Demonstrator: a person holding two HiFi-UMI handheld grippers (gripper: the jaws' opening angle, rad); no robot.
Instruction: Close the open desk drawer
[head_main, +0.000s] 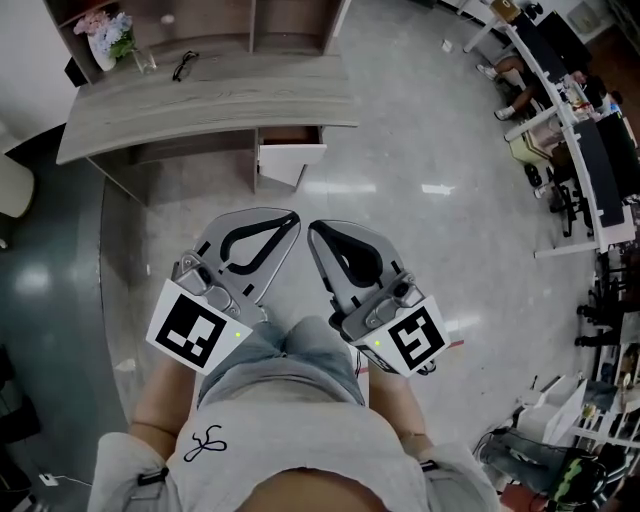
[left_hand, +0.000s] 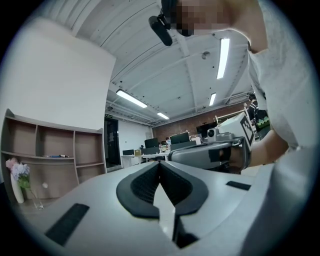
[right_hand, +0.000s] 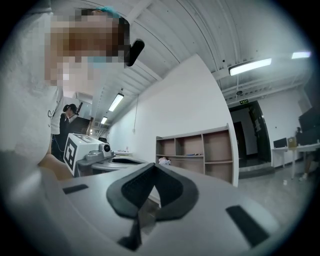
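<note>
The drawer (head_main: 291, 152) is open in the upper middle of the head view. It sticks out from under the front edge of the table (head_main: 200, 100), with its white front facing the person and a strip of brown inside showing behind it. The grey wood table runs from the upper left towards the centre of the frame.

On the table, at the far upper left, are flowers (head_main: 108, 32) in a white vase. A pair of glasses (head_main: 184, 64) lies just to their right. A brown shelf (head_main: 250, 20) stands behind the table along the top edge.

Both grippers are held low in the centre of the frame, close to the person's body and well apart from the drawer, over the glossy grey floor (head_main: 420, 120). The left gripper (head_main: 288, 220) has its jaws closed tip to tip, with nothing between them. The right gripper (head_main: 314, 230), just beside it, also has its jaws closed and empty. The two point up the frame, roughly towards the drawer, and their tips lean towards each other.

At the right edge are rows of office desks with seated people.
</note>
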